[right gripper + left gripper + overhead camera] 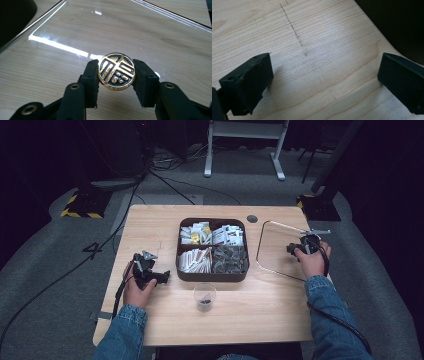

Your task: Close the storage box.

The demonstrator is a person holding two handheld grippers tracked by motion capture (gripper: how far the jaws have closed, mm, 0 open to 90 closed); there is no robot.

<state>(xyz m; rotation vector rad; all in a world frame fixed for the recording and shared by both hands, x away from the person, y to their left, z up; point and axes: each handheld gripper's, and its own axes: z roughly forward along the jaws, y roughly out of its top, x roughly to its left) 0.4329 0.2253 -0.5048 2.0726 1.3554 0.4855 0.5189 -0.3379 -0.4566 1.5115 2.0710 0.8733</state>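
The right gripper (116, 72) clamps a round gold-and-black knob (116, 71) bearing a raised emblem like a stylised character, not readable as words. It sits over the clear glass lid (280, 245), right of the compartment box (212, 275). Left of that box, the left gripper (325, 82) rests with jaws wide, holding nothing.

I count one bench (250, 310) and one dark box (212, 275) on it, split into four compartments, each heaped with packets too many for me to count. Just in front of the box stands one clear cup (205, 296). Right of the box lies one clear lid (280, 245), with one gold knob (116, 71) on it. Two grippers: left gripper (162, 276), right gripper (291, 249).
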